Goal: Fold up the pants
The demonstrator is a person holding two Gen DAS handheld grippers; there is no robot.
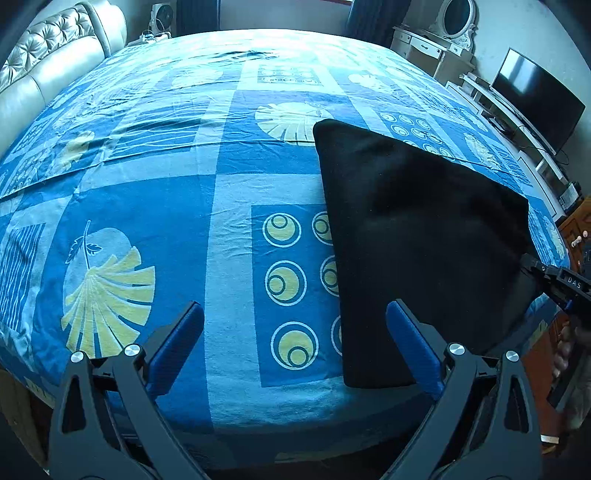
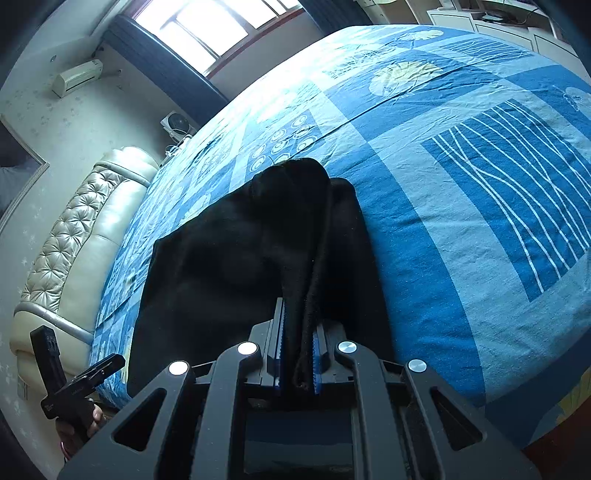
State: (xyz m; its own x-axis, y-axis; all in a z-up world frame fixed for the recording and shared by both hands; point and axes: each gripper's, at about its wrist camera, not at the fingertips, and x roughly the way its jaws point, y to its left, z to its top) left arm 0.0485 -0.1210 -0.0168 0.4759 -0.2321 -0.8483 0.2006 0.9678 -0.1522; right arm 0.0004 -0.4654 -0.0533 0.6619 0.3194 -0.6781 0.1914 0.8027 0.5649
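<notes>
The black pants lie folded on the blue patterned bed sheet, at the right of the left wrist view. My left gripper is open and empty, its right finger beside the pants' near left edge. My right gripper is shut on the edge of the black pants, pinching several fabric layers and lifting them a little off the bed. The right gripper also shows in the left wrist view at the pants' right edge. The left gripper shows at the lower left of the right wrist view.
A tufted cream headboard runs along the bed's left side. A dresser with an oval mirror and a TV on a low white stand are at the right. A window and an air conditioner are on the far wall.
</notes>
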